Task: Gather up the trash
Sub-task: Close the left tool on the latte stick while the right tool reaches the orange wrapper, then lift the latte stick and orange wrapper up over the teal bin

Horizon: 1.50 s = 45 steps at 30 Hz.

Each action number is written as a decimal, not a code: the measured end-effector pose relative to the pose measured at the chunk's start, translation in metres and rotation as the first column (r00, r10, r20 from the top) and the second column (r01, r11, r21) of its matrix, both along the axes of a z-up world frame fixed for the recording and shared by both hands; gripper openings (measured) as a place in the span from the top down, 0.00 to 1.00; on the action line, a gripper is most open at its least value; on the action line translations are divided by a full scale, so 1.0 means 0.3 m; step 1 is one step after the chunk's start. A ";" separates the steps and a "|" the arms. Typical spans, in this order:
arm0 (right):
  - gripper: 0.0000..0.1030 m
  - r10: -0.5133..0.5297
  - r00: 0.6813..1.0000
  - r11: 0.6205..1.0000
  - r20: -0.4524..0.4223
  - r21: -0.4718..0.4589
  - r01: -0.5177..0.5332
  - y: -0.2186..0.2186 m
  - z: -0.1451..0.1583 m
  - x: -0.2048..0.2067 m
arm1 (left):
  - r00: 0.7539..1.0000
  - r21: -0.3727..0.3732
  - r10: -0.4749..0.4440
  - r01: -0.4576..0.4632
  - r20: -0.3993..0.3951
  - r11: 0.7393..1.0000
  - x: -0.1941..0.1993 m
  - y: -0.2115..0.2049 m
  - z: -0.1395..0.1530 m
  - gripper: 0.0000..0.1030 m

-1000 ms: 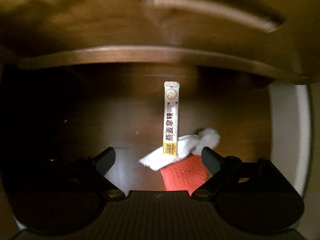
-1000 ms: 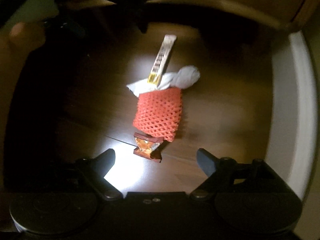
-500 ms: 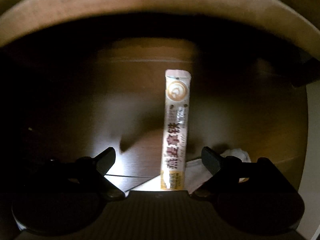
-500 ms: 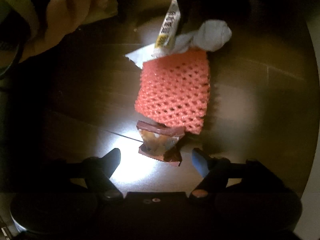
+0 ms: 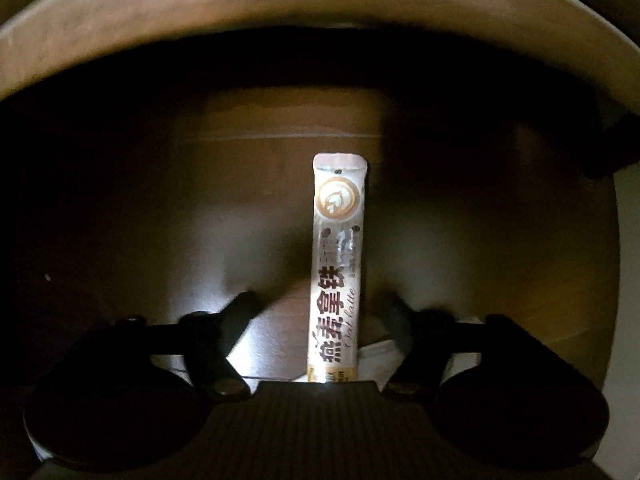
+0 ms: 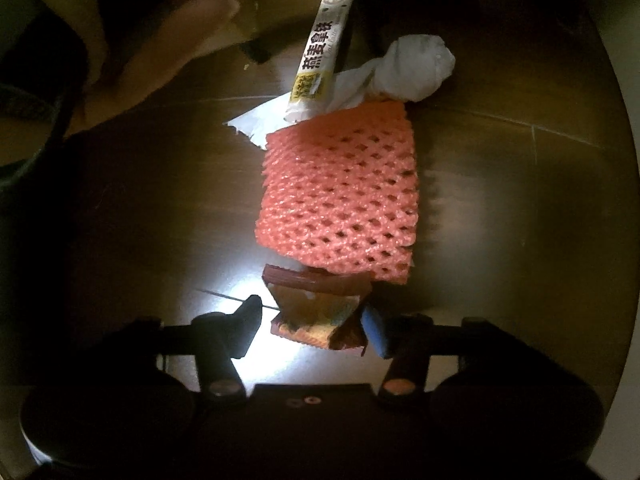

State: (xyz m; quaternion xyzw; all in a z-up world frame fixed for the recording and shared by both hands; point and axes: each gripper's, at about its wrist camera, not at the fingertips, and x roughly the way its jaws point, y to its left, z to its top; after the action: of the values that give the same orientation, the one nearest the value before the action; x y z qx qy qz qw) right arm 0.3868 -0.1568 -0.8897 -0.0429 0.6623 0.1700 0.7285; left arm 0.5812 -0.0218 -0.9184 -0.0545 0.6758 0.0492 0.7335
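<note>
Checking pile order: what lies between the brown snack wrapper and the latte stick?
In the right wrist view, the red foam net and crumpled tissue lie between snack wrapper and latte stick.

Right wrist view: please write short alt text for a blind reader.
An open hand-held gripper flanks a brown snack wrapper on a dark wood floor. Beyond lie an orange foam net, crumpled white tissue and a coffee sachet.

A dark wooden floor carries a row of trash: a coffee sachet resting partly on a crumpled white tissue, an orange foam net touching the tissue, and a brown snack wrapper against the net's near edge.
</note>
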 end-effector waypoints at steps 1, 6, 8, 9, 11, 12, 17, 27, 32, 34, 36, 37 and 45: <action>0.52 0.001 1.000 1.000 0.008 -0.003 -0.001 0.002 -0.001 0.000 | 1.000 0.001 -0.016 0.016 0.004 1.000 0.001 -0.008 0.005 0.49; 0.66 0.009 1.000 1.000 0.023 -0.025 -0.008 0.010 0.003 -0.007 | 0.998 -0.003 -0.069 0.069 0.014 0.998 0.017 -0.034 0.023 0.77; 0.68 0.003 1.000 1.000 0.024 -0.031 -0.002 0.018 0.002 -0.013 | 0.998 -0.019 -0.063 0.063 0.008 0.998 0.021 -0.022 0.029 0.78; 0.69 0.005 1.000 0.999 0.024 -0.034 -0.004 0.019 0.005 -0.017 | 0.998 -0.025 -0.055 0.055 0.002 0.998 0.022 -0.012 0.039 0.78; 0.69 0.009 1.000 0.999 0.019 -0.035 -0.008 0.019 0.014 -0.022 | 0.999 -0.017 -0.050 0.049 -0.003 0.999 0.022 0.007 0.055 0.78; 0.69 0.008 1.000 0.999 0.012 -0.036 -0.007 0.019 0.021 -0.027 | 0.999 -0.018 -0.050 0.050 0.005 0.999 0.028 0.010 0.068 0.79; 0.70 -0.026 1.000 0.999 -0.006 -0.020 0.026 0.013 0.095 -0.052 | 0.999 -0.026 -0.050 0.050 0.011 0.998 0.004 0.051 0.160 0.79; 0.71 -0.139 0.986 0.990 0.094 0.001 0.139 -0.080 0.522 -0.039 | 0.999 -0.103 -0.018 0.023 0.049 0.994 -0.128 0.105 0.576 0.79; 0.71 -0.160 0.970 0.987 0.185 0.020 0.159 -0.110 0.844 -0.032 | 0.995 -0.124 -0.031 0.043 0.096 0.991 -0.220 0.125 0.867 0.79; 0.71 -0.169 0.961 0.986 0.217 0.034 0.166 -0.111 0.978 -0.024 | 0.993 -0.126 -0.038 0.052 0.115 0.991 -0.245 0.131 1.003 0.78; 0.71 -0.169 0.956 0.986 0.241 0.043 0.164 -0.104 1.111 -0.031 | 0.990 -0.132 -0.040 0.058 0.136 0.990 -0.274 0.143 1.149 0.78; 0.71 -0.168 0.952 0.986 0.254 0.048 0.161 -0.098 1.189 -0.029 | 0.989 -0.136 -0.038 0.058 0.146 0.989 -0.283 0.143 1.210 0.78; 0.71 -0.138 0.926 0.989 0.352 0.093 0.112 -0.061 1.712 -0.012 | 0.973 -0.145 -0.036 0.070 0.230 0.987 -0.377 0.223 1.729 0.78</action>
State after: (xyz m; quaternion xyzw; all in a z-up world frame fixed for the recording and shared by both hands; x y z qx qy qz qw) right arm 0.3831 -0.1751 -0.3761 -0.0047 0.5135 0.1362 0.8472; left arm 0.4680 0.0451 -0.3996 -0.0974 0.5907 -0.0287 0.8005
